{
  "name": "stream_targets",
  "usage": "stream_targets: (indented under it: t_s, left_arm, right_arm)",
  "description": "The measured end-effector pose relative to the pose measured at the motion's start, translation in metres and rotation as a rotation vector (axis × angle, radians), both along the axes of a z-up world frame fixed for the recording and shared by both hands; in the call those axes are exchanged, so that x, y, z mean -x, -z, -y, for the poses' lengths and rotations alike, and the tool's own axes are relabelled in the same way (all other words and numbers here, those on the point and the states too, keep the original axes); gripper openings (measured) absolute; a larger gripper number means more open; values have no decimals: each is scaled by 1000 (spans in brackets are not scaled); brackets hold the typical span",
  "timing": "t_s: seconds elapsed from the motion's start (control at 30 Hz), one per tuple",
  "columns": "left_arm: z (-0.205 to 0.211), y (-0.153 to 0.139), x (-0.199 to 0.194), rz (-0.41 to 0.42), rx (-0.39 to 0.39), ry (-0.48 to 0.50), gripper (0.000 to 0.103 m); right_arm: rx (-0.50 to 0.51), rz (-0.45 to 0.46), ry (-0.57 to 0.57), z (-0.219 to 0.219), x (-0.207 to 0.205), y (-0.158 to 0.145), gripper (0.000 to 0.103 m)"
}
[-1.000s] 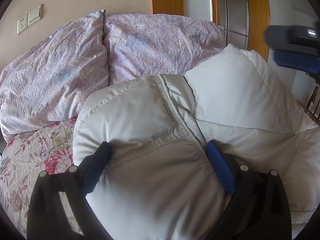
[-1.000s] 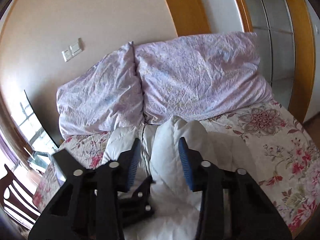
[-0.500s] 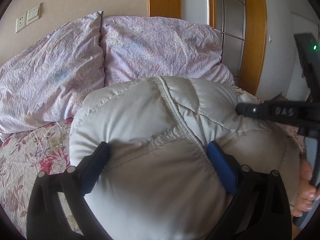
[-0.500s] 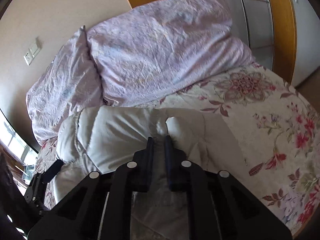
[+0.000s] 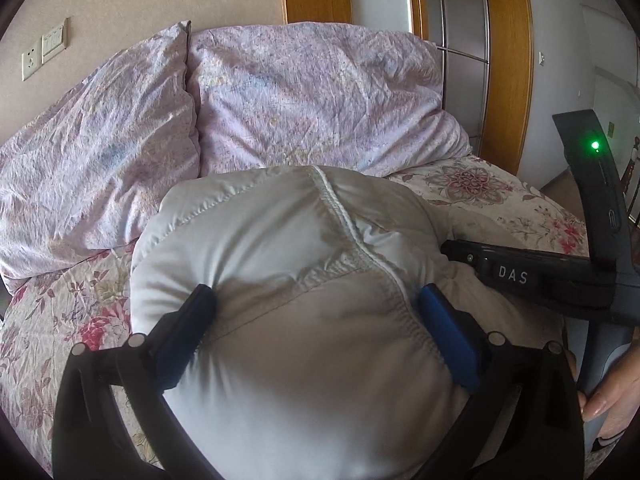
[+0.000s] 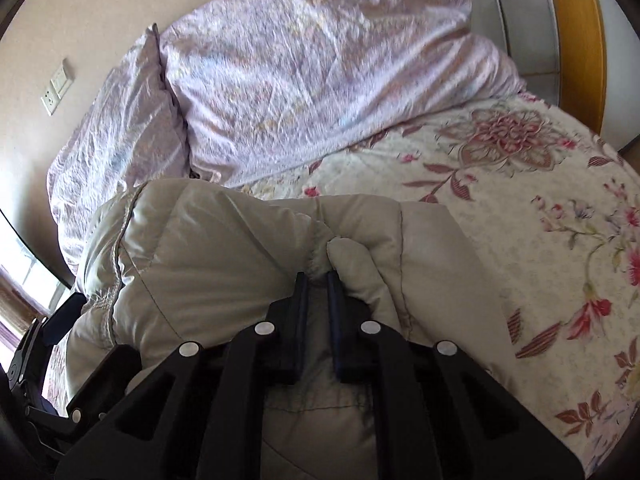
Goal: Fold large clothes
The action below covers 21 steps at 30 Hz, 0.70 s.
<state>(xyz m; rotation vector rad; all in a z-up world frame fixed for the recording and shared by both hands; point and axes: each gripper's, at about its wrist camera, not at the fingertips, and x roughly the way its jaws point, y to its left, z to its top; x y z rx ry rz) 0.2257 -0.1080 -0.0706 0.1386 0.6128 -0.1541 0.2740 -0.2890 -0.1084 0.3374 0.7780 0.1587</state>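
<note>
A white puffy jacket (image 5: 288,240) lies bunched on the flowered bed. Its bulk swells up between the two fingers of my left gripper (image 5: 316,292), whose blue pads dent the fabric on both sides while the jaws are opening wide. My right gripper (image 6: 318,276) is shut on a small pinched fold of the jacket (image 6: 208,248) near its right end. From the left wrist view the right gripper (image 5: 450,246) comes in from the right as a black bar, touching the jacket's side. The left gripper (image 6: 44,340) shows at the lower left of the right wrist view.
Two lilac pillows (image 5: 304,100) lean on the wall behind the jacket. Flowered bedsheet (image 6: 520,208) lies bare to the right. A wooden door frame (image 5: 508,60) stands at the bed's far right. A hand (image 5: 612,396) holds the right gripper's handle.
The right gripper shut on a fold of the jacket and came down on its right side. The raised white flap dropped flat. The left gripper stayed put around the bulk.
</note>
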Motion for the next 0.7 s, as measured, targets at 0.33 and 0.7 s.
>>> stream_targets:
  t_s: [0.33, 0.7]
  left_arm:
    - [3, 5, -10, -43, -9, -11, 101]
    - [9, 12, -16, -27, -35, -40, 101]
  right_arm:
    - [-50, -49, -36, 6, -14, 11, 8]
    - [-139, -38, -43, 18, -18, 20, 6]
